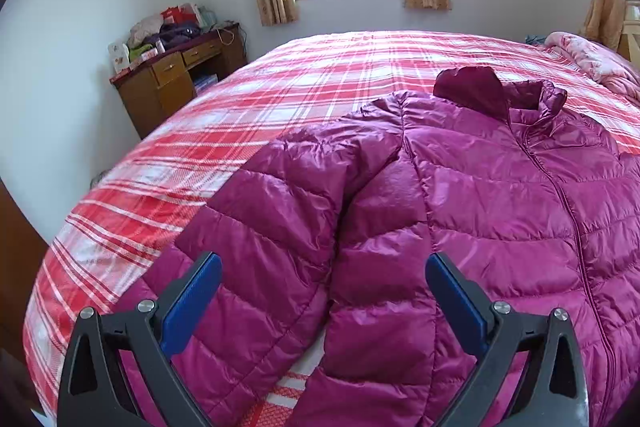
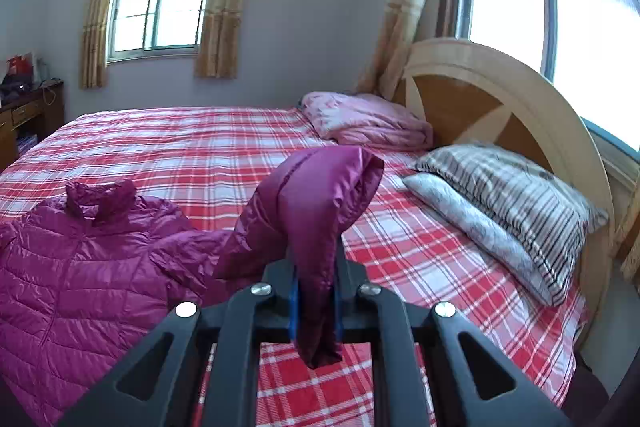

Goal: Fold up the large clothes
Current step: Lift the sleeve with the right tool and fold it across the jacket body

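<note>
Early in the fold, by the look of it. Magenta down jacket (image 1: 480, 211) spread front-up on the plaid bed cover (image 1: 280, 99), zipped, collar (image 1: 496, 95) farthest ahead of the left gripper (image 1: 324, 291). No body fold made yet; hem, both sleeves and the halving of the body apparently all left to do.

Left gripper spread wide, blue pads (image 1: 192, 303) apart with nothing between them, hovering just above the near sleeve (image 1: 256, 251), which runs from under the fingers up and ahead toward the shoulder. Body of the jacket ahead and to the right of that gripper.

Right gripper (image 2: 316, 307) clamped tight on the far sleeve's cuff end (image 2: 316, 227), lifted clear of the bed; the sleeve arches up ahead of the jaws and drops away leftward to the jacket body (image 2: 80, 267), which lies low and left of this gripper. Probably the first sleeve being carried across the chest, judging from the lift alone.

Containers: none open on the bed. A wooden desk (image 1: 176, 83) far ahead-left of the left gripper, drawers closed, contents hidden; a heap of clothes and bags on top. Striped pillows (image 2: 508, 203) ahead-right of the right gripper, a pink folded quilt (image 2: 364, 123) straight ahead beyond the raised sleeve.
</note>
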Motion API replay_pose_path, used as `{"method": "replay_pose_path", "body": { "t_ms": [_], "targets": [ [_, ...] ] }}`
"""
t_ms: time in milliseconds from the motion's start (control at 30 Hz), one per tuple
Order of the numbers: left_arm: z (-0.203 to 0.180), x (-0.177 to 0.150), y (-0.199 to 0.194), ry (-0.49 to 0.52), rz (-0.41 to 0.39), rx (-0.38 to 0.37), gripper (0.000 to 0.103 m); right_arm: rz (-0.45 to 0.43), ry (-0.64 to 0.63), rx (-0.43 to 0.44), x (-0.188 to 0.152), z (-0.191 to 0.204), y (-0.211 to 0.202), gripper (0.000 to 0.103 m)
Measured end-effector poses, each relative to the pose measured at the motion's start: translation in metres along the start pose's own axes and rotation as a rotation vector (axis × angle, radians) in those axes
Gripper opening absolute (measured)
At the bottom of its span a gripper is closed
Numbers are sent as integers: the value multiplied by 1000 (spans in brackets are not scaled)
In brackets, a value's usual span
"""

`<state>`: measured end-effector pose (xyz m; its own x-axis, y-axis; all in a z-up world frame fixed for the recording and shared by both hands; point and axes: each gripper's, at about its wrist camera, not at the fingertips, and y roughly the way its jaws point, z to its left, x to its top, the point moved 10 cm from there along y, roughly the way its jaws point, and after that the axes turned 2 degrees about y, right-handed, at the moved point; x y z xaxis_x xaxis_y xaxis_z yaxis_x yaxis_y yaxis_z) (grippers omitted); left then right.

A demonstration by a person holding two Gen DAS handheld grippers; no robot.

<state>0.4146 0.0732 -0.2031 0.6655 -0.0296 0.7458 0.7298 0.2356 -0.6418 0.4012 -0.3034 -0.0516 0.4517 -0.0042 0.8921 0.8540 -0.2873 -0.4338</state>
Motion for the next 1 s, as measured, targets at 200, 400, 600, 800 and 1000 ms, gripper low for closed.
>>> {"method": "replay_pose_path", "body": {
  "t_ms": [200,400,600,800,1000],
  "targets": [
    [-6,-13,10,-1,28,-22,102,-54,-112,104,21,73,-13,15],
    [-2,-16,13,-33,34,-42,102,-91,-259,170,19,138,-17,15],
    [-1,-19,15,-47,37,-56,102,-84,-409,250,-2,200,-14,15],
    [1,-20,18,-65,45,-67,102,-57,-530,318,-34,258,-6,15],
    [2,-22,20,-70,49,-73,102,2,-569,378,-68,296,10,15]
  ]
}}
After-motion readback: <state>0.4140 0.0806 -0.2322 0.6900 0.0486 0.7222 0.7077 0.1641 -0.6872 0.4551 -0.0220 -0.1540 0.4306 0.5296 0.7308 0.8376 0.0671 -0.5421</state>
